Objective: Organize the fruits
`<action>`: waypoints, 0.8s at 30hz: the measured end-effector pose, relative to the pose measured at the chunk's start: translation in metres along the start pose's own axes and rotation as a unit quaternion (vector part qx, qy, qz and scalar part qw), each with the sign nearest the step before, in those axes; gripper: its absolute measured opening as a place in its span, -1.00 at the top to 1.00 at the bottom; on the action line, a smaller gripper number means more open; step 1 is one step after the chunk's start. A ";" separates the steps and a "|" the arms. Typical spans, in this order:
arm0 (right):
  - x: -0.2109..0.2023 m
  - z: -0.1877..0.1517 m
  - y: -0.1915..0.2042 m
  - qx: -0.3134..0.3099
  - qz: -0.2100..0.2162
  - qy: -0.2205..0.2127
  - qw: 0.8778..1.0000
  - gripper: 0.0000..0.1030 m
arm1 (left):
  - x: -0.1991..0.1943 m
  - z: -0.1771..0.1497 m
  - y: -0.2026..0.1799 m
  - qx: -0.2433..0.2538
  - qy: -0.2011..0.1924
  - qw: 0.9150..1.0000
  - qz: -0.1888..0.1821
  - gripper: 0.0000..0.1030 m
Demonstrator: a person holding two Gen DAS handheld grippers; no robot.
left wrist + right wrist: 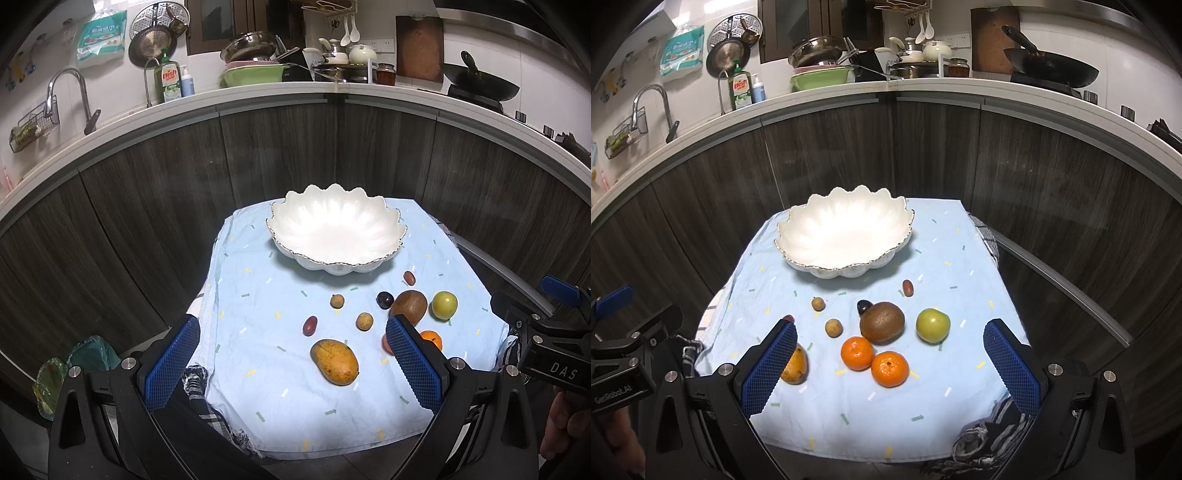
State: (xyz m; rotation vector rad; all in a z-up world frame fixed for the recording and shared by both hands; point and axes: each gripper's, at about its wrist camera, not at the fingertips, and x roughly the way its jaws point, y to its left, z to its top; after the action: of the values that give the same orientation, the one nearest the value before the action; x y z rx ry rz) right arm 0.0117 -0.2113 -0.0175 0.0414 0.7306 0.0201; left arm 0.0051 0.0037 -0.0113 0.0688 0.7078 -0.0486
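While both grippers, left and right, hover spread and empty: mango between left fingers, soft, grip midsection; tangerines between right fingers, light, squashable; bowl beyond, fragile.

light falls from above on the desk middle, and the white bowl glares, its inside washed out. fruits throw short soft shadows. corners are dark, edges strongly curved.

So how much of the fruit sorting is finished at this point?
Nothing is sorted yet: the white scalloped bowl sits empty. Both the left gripper and right gripper are open, holding nothing. The yellow mango, brown kiwi, green apple, two oranges and the small fruits lie on the blue cloth.
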 end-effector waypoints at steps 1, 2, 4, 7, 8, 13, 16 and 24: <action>0.000 0.000 0.000 0.000 0.000 0.000 1.000 -0.99 | 0.000 0.000 0.000 0.000 0.000 1.000 0.000 -0.99; 0.000 0.000 0.000 0.000 0.000 0.000 1.000 -0.99 | 0.000 0.000 0.000 0.001 0.000 1.000 -0.001 -0.99; 0.000 0.000 0.000 0.000 0.001 0.001 1.000 -0.99 | 0.000 0.000 0.000 0.002 0.002 1.000 -0.001 -0.99; 0.002 -0.002 0.000 0.002 0.001 0.003 1.000 -0.99 | 0.001 -0.001 0.000 0.003 0.004 1.000 -0.002 -0.99; 0.002 -0.002 0.000 0.002 0.001 0.003 1.000 -0.99 | 0.000 -0.001 0.001 0.003 0.004 1.000 -0.002 -0.99; 0.001 -0.001 0.000 0.002 0.002 0.004 1.000 -0.99 | 0.001 -0.001 0.000 0.006 0.004 1.000 -0.002 -0.99; 0.003 -0.002 0.000 0.003 0.004 0.005 1.000 -0.99 | 0.001 0.001 -0.002 0.009 0.004 1.000 -0.001 -0.99; 0.007 -0.002 0.001 0.003 0.010 0.010 1.000 -0.99 | 0.008 0.003 -0.009 0.022 0.013 1.000 -0.005 -0.99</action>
State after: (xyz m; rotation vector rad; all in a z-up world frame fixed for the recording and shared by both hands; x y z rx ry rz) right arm 0.0150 -0.2104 -0.0238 0.0541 0.7511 0.0371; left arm 0.0124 -0.0053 -0.0147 0.1085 0.7328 -0.0741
